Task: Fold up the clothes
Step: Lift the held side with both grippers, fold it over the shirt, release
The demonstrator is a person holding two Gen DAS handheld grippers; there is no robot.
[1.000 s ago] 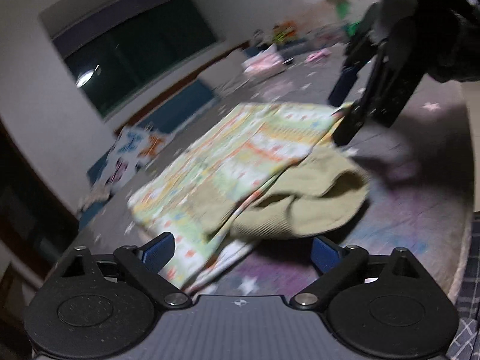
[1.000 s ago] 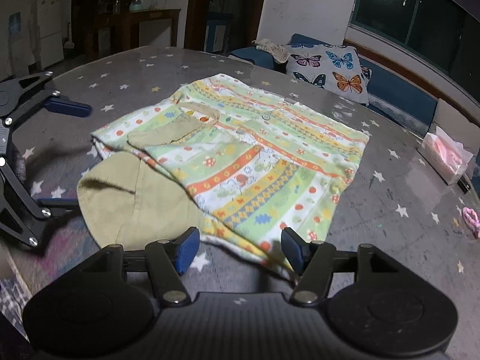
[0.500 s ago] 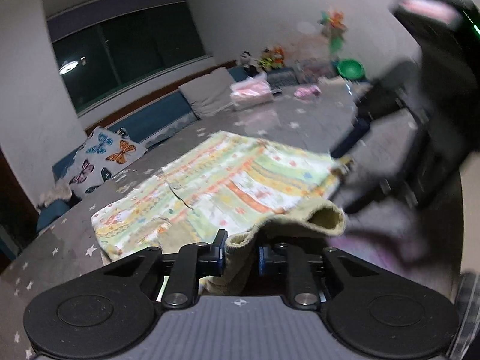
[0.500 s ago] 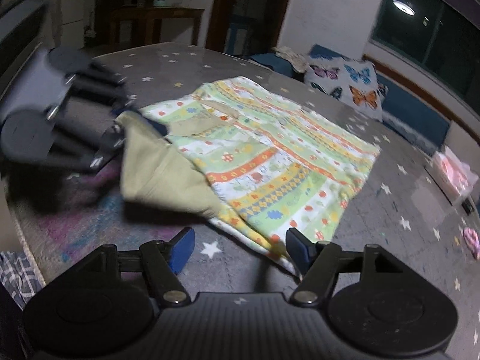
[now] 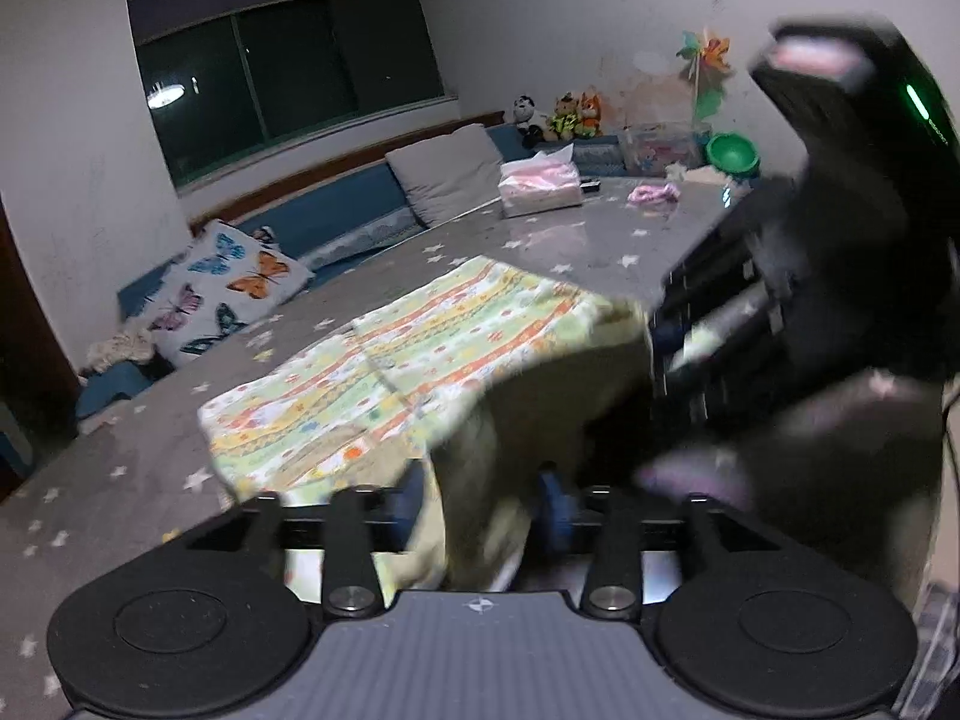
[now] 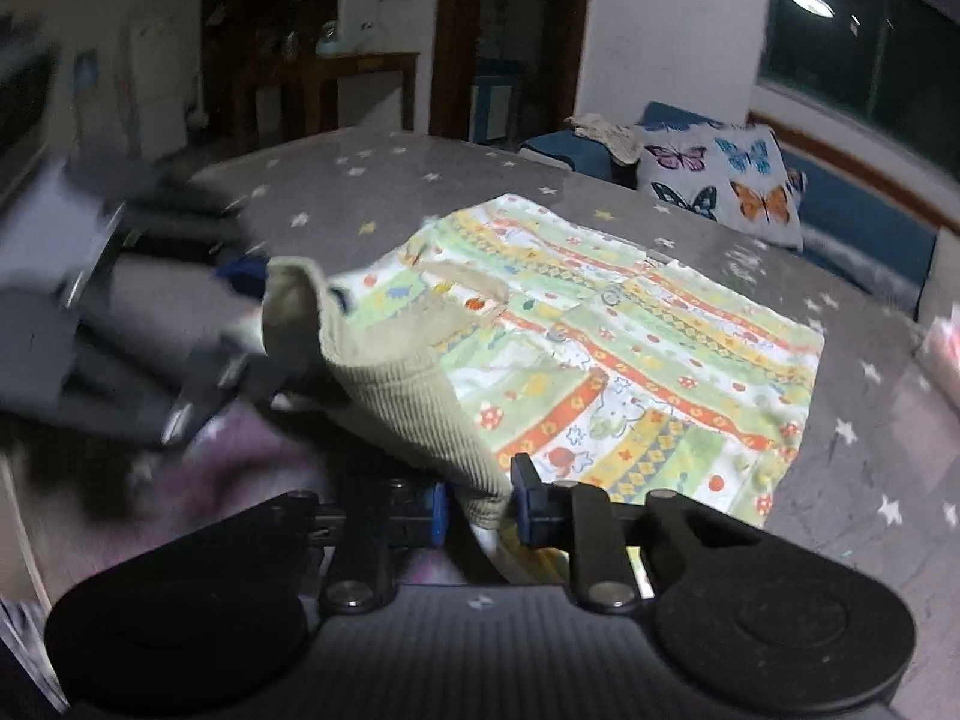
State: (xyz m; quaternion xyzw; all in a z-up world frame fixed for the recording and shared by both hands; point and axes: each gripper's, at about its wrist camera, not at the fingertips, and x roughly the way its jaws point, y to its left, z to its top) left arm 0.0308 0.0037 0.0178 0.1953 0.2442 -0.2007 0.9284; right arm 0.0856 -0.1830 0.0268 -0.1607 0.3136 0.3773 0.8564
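A striped, colourfully patterned children's garment [image 5: 420, 354] lies flat on the grey star-print table [image 5: 120, 480]; it also shows in the right wrist view [image 6: 630, 360]. Its olive ribbed part [image 6: 396, 390] is lifted off the table. My left gripper [image 5: 480, 498] is shut on this olive fabric [image 5: 540, 414]. My right gripper [image 6: 477, 507] is shut on the same olive edge. The right gripper appears blurred at the right of the left wrist view [image 5: 690, 330]; the left one is blurred at the left of the right wrist view [image 6: 240, 282].
A butterfly cushion [image 5: 228, 294] and a grey cushion [image 5: 450, 174] lie on the blue bench behind the table. A tissue box [image 5: 540, 186], a pink item [image 5: 654, 195] and a green bowl [image 5: 732, 153] are at the far end. A dark cabinet [image 6: 336, 90] stands beyond.
Both grippers were open a second ago. The left one shut on the olive fabric first, then the right one shut on it; the olive part has risen off the table.
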